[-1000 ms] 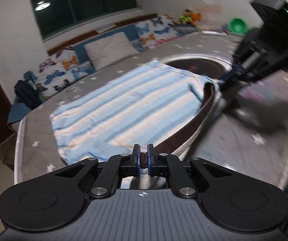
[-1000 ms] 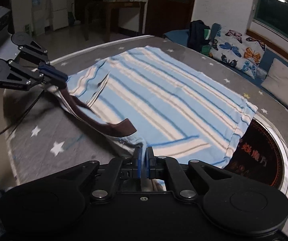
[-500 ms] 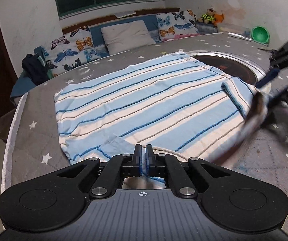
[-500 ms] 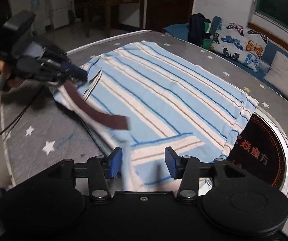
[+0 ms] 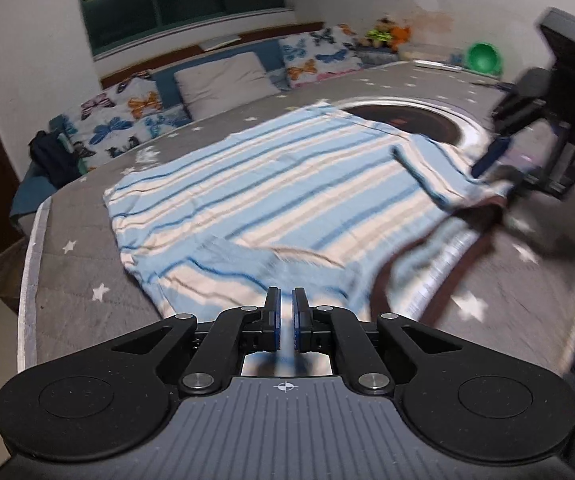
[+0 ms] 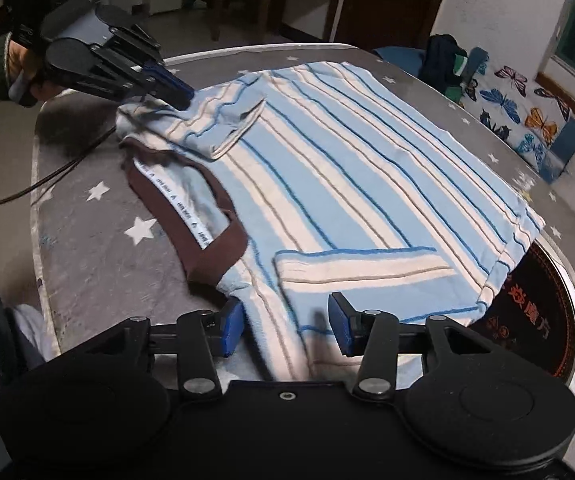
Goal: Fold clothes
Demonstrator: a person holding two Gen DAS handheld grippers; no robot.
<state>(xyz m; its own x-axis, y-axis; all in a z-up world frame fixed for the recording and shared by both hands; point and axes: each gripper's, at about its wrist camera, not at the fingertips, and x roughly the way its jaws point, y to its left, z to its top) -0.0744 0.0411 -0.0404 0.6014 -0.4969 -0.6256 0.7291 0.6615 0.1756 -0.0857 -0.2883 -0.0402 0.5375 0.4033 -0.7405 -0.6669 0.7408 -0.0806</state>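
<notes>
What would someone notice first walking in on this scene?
The blue-and-white striped shirt spread flat over the grey star-print bed cover, brown collar at the near edge. The left gripper pinches one shoulder, while the right gripper hovers open over the other. Butterfly pillows line the far wall.

One striped shirt point(image 6: 367, 184) lies on the bed point(image 6: 87, 216), with one brown collar point(image 6: 191, 216) at the near edge. Two grippers point(image 6: 285, 326) point(image 5: 284, 314). Three butterfly pillows point(image 5: 119, 124) and one plain pillow point(image 5: 223, 84) line the far edge.
</notes>
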